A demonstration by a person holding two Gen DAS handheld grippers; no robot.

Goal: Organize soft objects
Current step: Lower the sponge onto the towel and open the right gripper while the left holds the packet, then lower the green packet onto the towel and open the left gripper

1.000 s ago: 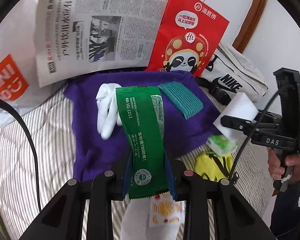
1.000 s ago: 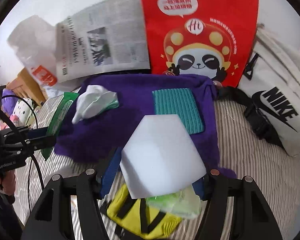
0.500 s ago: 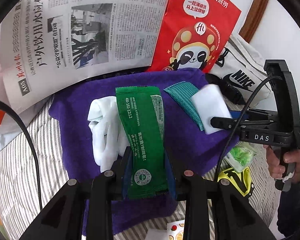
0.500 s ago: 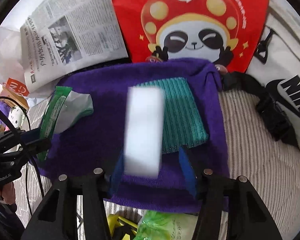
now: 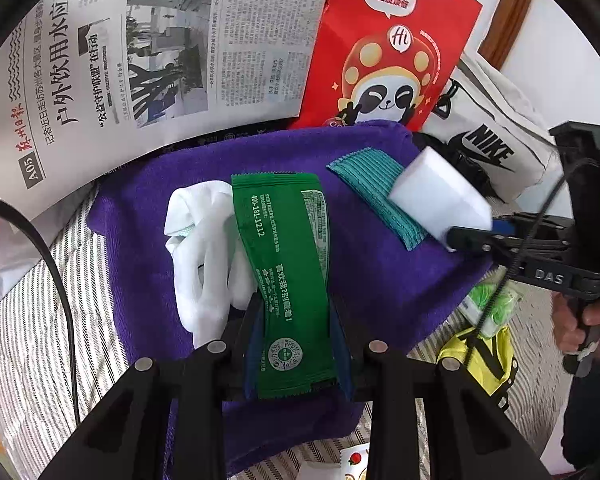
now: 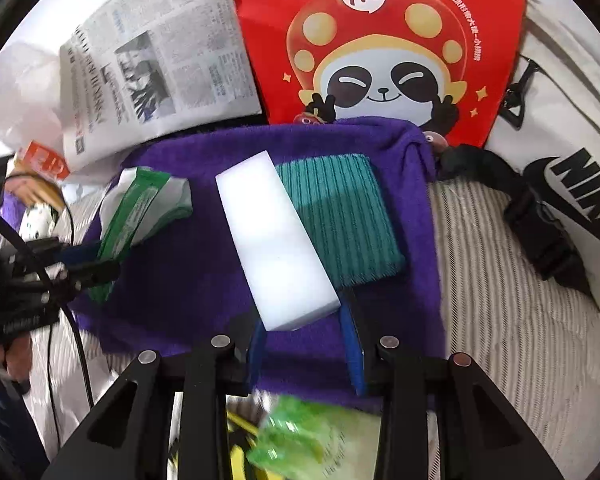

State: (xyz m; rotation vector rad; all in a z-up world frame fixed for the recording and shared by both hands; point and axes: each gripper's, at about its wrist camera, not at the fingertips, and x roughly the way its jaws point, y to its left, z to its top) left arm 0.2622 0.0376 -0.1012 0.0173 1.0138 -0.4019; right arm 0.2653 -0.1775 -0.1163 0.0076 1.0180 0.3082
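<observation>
A purple towel (image 5: 148, 216) (image 6: 204, 264) lies spread on the striped bed. On it lie a white glove (image 5: 198, 240) and a teal cloth (image 5: 374, 188) (image 6: 340, 220). My left gripper (image 5: 296, 344) is shut on a green packet (image 5: 284, 264) and holds it over the towel, beside the glove. My right gripper (image 6: 304, 344) (image 5: 466, 238) is shut on a white sponge block (image 6: 274, 240) (image 5: 440, 200) and holds it over the towel, just left of the teal cloth. The green packet also shows in the right wrist view (image 6: 130, 216).
A newspaper (image 5: 140, 52), a red panda bag (image 5: 388, 48) (image 6: 380, 40) and a white Nike bag (image 5: 496, 148) (image 6: 572, 168) stand behind the towel. A yellow pouch (image 5: 480, 356) and a light green packet (image 5: 492, 304) (image 6: 300, 436) lie on the striped bedding (image 5: 40, 352) at the right.
Both grippers have moved forward over the purple towel. The green packet now hangs beside the glove. The white sponge has turned and now sits by the teal cloth's left edge.
</observation>
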